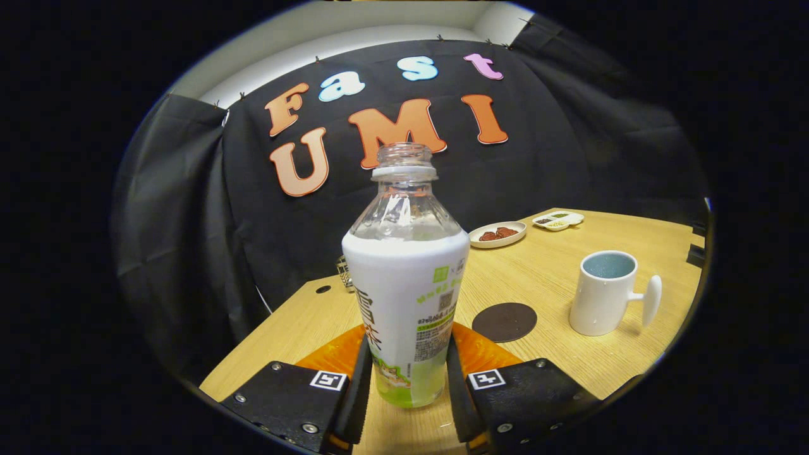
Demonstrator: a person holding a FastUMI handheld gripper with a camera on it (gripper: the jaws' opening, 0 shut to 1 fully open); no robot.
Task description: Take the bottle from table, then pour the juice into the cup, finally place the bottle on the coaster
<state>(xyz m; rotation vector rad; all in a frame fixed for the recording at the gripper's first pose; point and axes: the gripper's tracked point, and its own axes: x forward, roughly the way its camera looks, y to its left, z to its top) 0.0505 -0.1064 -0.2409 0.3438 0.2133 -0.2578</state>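
Uncapped plastic bottle (406, 278) standing upright on the wooden table (537, 278), its lower body between the two fingers of the gripper (406, 385), which press on both sides of it. The thin, label-wrapped wall probably yields and slips; a low, firm hold seems best. Clear shoulder, white and green label, little juice visible. Beyond it to the right lie the dark round coaster (504, 321) and the white cup (605, 293).

Far across my wooden desk (556, 265) I see a round plate (497, 234) holding brown food, and just beside it a small divided dish (558, 220).
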